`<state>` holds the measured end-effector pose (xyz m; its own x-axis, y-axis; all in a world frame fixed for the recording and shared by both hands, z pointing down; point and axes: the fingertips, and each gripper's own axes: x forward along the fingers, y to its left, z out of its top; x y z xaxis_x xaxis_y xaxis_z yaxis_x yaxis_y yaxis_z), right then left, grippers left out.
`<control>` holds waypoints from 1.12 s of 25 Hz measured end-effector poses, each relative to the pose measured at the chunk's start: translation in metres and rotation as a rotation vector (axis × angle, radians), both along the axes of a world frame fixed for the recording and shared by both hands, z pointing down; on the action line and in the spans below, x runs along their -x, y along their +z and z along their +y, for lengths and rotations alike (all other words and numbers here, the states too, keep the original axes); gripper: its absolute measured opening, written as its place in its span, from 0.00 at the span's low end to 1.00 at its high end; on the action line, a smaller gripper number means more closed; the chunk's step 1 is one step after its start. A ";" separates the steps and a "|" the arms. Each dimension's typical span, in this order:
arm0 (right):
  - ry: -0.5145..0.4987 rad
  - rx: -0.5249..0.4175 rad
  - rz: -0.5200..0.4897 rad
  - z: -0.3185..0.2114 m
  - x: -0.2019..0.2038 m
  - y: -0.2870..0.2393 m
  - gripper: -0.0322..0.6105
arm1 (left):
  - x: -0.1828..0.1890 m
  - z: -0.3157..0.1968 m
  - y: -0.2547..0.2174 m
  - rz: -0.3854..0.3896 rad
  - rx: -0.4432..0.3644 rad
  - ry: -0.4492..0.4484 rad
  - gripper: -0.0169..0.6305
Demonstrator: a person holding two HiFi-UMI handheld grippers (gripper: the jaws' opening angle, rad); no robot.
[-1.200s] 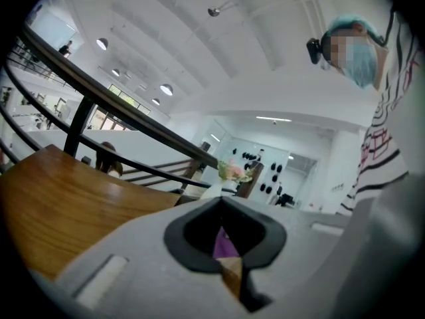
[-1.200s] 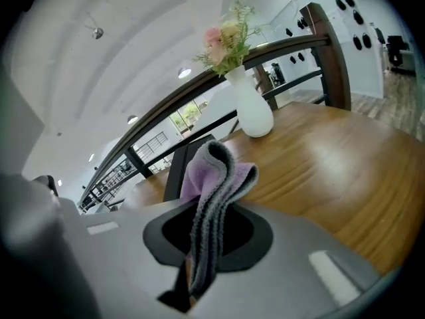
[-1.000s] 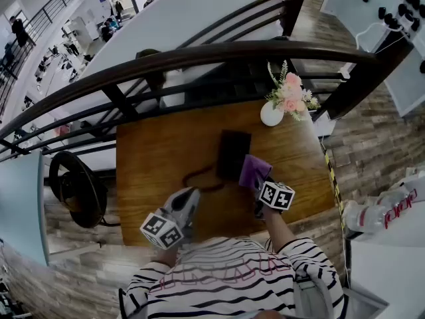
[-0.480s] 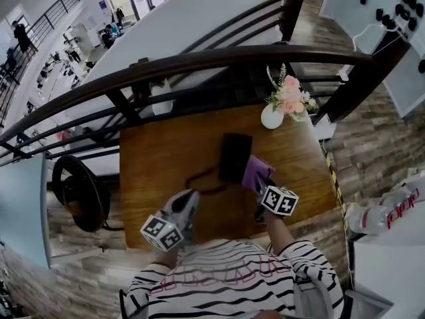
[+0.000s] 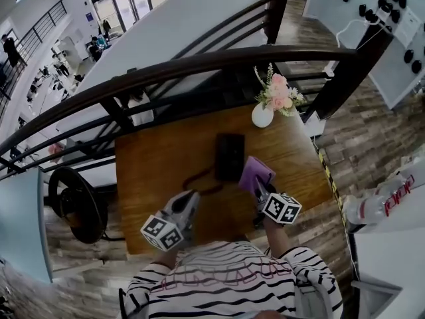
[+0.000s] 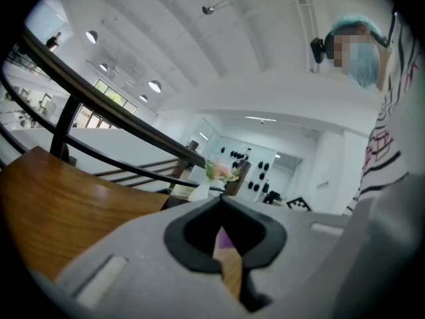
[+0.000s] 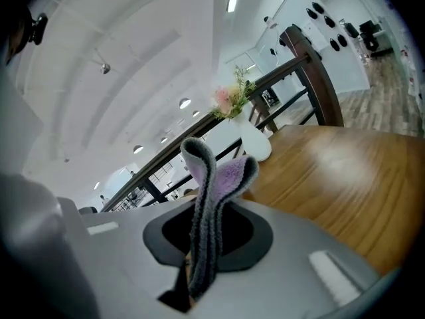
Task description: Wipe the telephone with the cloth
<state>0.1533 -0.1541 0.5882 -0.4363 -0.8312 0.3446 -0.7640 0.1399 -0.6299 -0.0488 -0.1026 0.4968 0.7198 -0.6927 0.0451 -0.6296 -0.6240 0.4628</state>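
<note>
A black telephone [image 5: 230, 157] lies flat near the middle of the wooden table [image 5: 153, 165], and its dark cord [image 5: 199, 179] curls off to the left. My right gripper [image 5: 258, 187] is shut on a purple cloth [image 5: 255, 173] just right of the phone's near corner. In the right gripper view the folded cloth [image 7: 214, 178] sticks up out of the shut jaws of the right gripper [image 7: 201, 226]. My left gripper [image 5: 190, 196] hangs near the table's front edge, left of the phone, shut with nothing in it. In its own view the left gripper [image 6: 221, 203] has its tips meeting.
A white vase of pink flowers [image 5: 263, 113] stands at the table's back right corner. A dark curved railing [image 5: 199, 65] runs behind the table. A round black stool [image 5: 76, 201] stands left of it. The floor on the right is wood plank.
The right gripper and cloth have slid slightly off the phone's near right edge, toward me. The head camera has shifted a little. The left gripper has stayed put.
</note>
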 end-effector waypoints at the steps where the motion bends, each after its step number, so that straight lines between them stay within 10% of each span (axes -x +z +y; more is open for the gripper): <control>1: 0.011 -0.006 0.000 0.005 0.000 -0.003 0.11 | 0.000 0.002 -0.001 0.003 -0.003 0.010 0.03; 28: 0.109 -0.054 0.013 0.128 0.066 -0.026 0.11 | 0.050 0.060 0.006 0.019 0.005 0.171 0.03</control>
